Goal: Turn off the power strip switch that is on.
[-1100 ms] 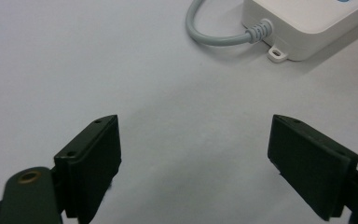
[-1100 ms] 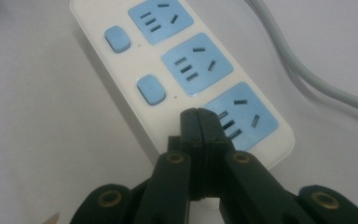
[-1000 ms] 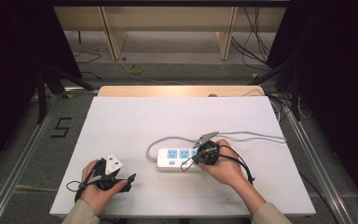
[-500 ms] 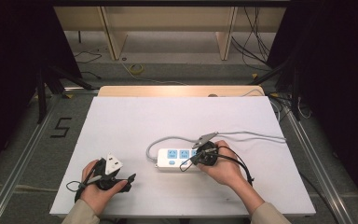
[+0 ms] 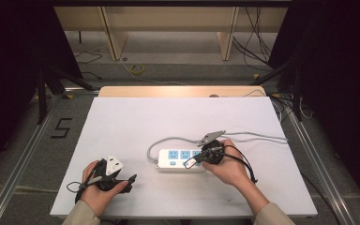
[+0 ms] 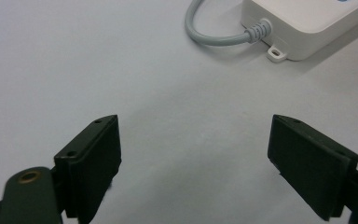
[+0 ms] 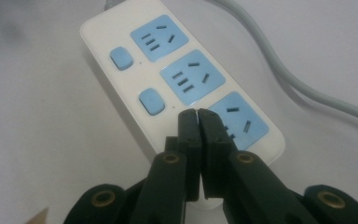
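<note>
White table (image 5: 136, 122) in a dark room carried the power strip (image 5: 180, 160); right gripper (image 5: 191, 162), jaws together, rested on its near end, while left gripper (image 5: 130, 180) lay gaping, well apart.

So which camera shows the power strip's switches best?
The right gripper view: the power strip lies close, two blue switches plain. The high view shows the whole strip, small. The left gripper view catches its cable end.
</note>
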Demonstrator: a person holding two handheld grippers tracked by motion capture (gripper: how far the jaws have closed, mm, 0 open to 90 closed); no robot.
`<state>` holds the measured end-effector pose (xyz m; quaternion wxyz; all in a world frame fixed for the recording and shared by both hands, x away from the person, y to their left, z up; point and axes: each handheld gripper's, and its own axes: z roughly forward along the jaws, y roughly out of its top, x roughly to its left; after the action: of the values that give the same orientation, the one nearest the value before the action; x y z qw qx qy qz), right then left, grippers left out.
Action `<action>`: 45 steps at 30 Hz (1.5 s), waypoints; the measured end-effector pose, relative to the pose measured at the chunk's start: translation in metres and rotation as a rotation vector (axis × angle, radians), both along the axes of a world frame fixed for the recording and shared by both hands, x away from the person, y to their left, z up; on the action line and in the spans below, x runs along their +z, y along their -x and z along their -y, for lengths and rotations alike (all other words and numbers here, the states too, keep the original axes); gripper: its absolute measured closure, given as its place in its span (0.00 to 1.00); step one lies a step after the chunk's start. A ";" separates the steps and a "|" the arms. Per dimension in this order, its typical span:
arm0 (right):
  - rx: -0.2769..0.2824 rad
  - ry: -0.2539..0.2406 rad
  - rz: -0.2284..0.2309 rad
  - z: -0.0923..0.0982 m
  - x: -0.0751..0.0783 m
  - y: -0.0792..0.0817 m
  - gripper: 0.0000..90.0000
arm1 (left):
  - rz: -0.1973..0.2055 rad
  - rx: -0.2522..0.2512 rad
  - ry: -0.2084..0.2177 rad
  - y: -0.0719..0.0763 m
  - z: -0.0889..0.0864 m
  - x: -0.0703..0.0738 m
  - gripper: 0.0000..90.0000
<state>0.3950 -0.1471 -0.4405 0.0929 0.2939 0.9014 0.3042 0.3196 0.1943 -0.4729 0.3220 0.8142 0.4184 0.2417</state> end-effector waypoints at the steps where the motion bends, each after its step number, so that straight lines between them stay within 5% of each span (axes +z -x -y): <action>1: 0.000 0.000 0.000 0.000 0.000 0.000 0.98 | 0.000 0.000 0.000 0.000 0.000 0.000 0.19; 15: -0.023 -0.018 0.002 0.013 0.005 0.003 0.89 | 0.001 0.000 0.000 0.001 0.000 0.000 0.19; 45: -0.119 -0.059 0.009 0.072 -0.001 0.023 0.73 | -0.005 0.000 -0.003 0.001 0.001 -0.001 0.19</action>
<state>0.3721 -0.2188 -0.4415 0.1059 0.3481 0.8726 0.3259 0.3186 0.1938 -0.4735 0.3195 0.8153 0.4188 0.2403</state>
